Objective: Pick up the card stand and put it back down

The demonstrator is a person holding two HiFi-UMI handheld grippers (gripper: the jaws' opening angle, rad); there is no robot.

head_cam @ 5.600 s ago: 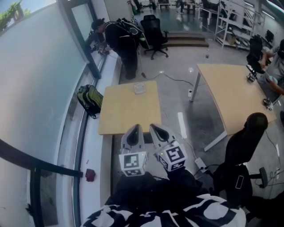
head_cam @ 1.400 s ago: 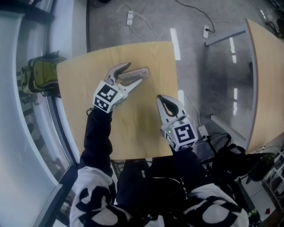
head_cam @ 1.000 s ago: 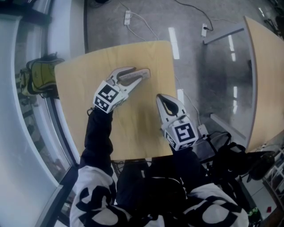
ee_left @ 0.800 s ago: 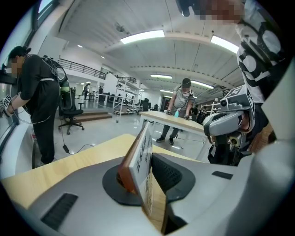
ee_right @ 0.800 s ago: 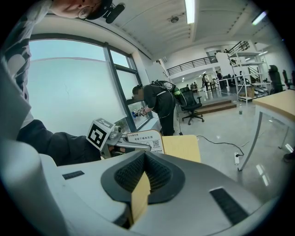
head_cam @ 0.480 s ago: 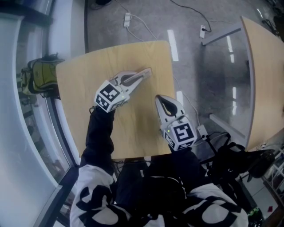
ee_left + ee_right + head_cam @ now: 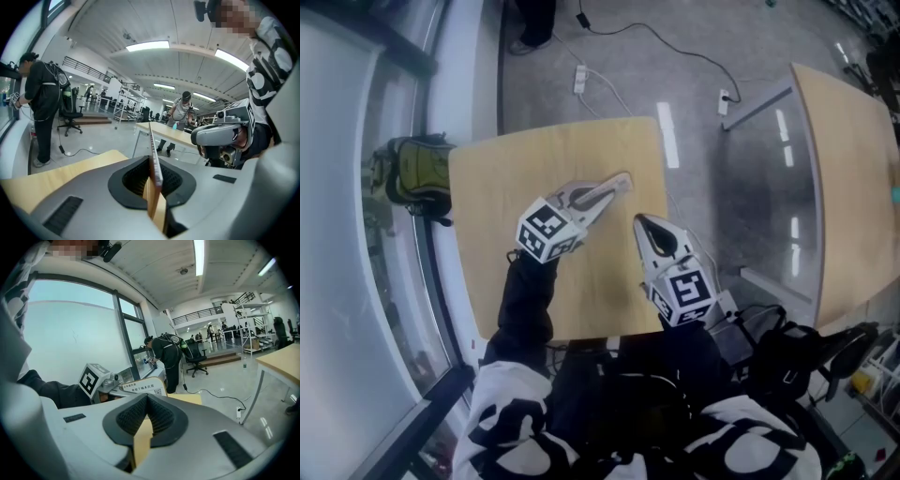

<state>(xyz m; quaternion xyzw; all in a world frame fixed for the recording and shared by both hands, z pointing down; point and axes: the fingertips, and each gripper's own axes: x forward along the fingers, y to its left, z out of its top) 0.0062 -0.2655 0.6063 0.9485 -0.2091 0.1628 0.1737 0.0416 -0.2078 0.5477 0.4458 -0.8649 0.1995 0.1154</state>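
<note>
The card stand [image 7: 602, 193] is a thin clear plate with a printed card. My left gripper [image 7: 617, 184] is shut on it over the small wooden table [image 7: 487, 178]. In the left gripper view the card stand [image 7: 155, 161] shows edge-on, pinched between the closed jaws of the left gripper [image 7: 153, 199]. The right gripper view shows the card stand's [image 7: 143, 386] printed face, with the left gripper [image 7: 101, 379] behind it. I cannot tell whether its base touches the table. My right gripper [image 7: 648, 225] hovers over the table's right part, shut with nothing in it [image 7: 146, 400].
A green backpack [image 7: 414, 176] leans by the window at the table's left. A second, larger table [image 7: 848, 159] stands to the right, and cables and a power strip [image 7: 579, 78] lie on the floor beyond. A person in black [image 7: 166, 352] stands at the window, near an office chair [image 7: 197, 357].
The left jaws stood slightly apart around the card stand a second ago and have since closed on it. The head view has shifted, so the table sits lower in frame. The right gripper has hardly moved.
</note>
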